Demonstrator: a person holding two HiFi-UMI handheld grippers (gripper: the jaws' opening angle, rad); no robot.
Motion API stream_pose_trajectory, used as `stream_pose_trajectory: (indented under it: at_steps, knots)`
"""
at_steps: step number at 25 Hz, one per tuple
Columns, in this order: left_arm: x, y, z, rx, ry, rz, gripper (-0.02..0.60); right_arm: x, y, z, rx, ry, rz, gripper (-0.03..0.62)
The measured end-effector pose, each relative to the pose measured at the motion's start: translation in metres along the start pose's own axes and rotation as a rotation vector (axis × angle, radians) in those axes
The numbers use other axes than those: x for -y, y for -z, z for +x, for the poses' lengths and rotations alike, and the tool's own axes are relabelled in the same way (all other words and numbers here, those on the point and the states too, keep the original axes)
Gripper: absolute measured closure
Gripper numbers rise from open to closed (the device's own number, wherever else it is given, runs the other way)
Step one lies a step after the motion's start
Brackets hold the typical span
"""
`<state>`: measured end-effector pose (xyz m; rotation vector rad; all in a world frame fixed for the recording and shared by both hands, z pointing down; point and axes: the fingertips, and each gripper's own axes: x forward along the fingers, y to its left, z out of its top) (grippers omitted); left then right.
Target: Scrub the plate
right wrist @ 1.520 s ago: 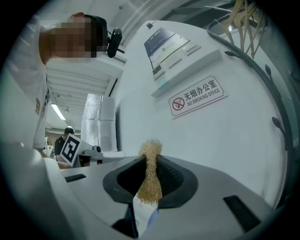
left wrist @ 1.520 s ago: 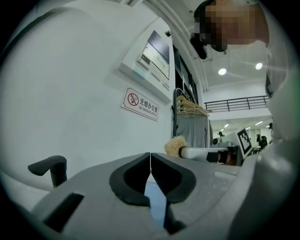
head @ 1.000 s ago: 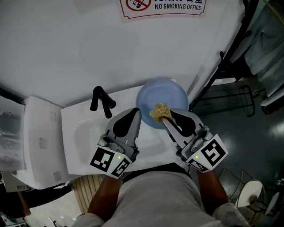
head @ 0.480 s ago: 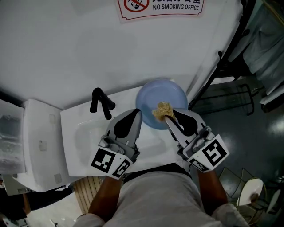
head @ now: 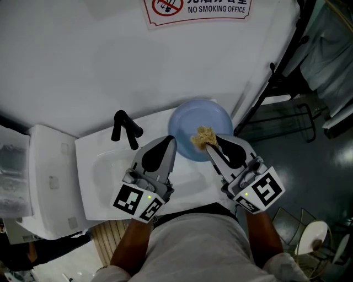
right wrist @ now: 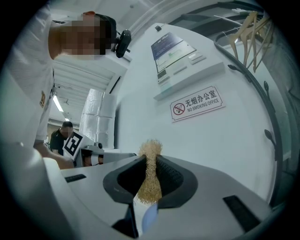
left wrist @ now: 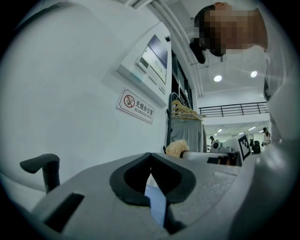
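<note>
Fingers [head: 216, 158] around fibrous scrubber [head: 203, 135], round blue plate [head: 193, 117]

A black faucet [head: 126, 128] stands at the white sink's [head: 99, 173] far left edge — a white box [head: 49, 176] lies further left. The far wall [head: 83, 55] bears a no-smoking sign [head: 198, 7].

Bright, even indoor light falls from ceiling lamps [left wrist: 218, 78]; the wall [head: 110, 66] is evenly lit, the floor [head: 287, 165] dimmer. Gripper views bulge, corners black; the left gripper [left wrist: 150, 157] looks soft up close.
</note>
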<state>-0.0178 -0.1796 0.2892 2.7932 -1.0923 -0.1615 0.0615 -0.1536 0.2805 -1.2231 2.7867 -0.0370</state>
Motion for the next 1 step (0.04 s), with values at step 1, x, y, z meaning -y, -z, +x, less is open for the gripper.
stream_pose_trajectory:
  at_steps: [1]
  knots:
    - [0.0001,-0.0002,0.0001,0.001,0.0,-0.001,0.565,0.0002,0.0,-0.0001,0.0,0.0,0.0,0.533]
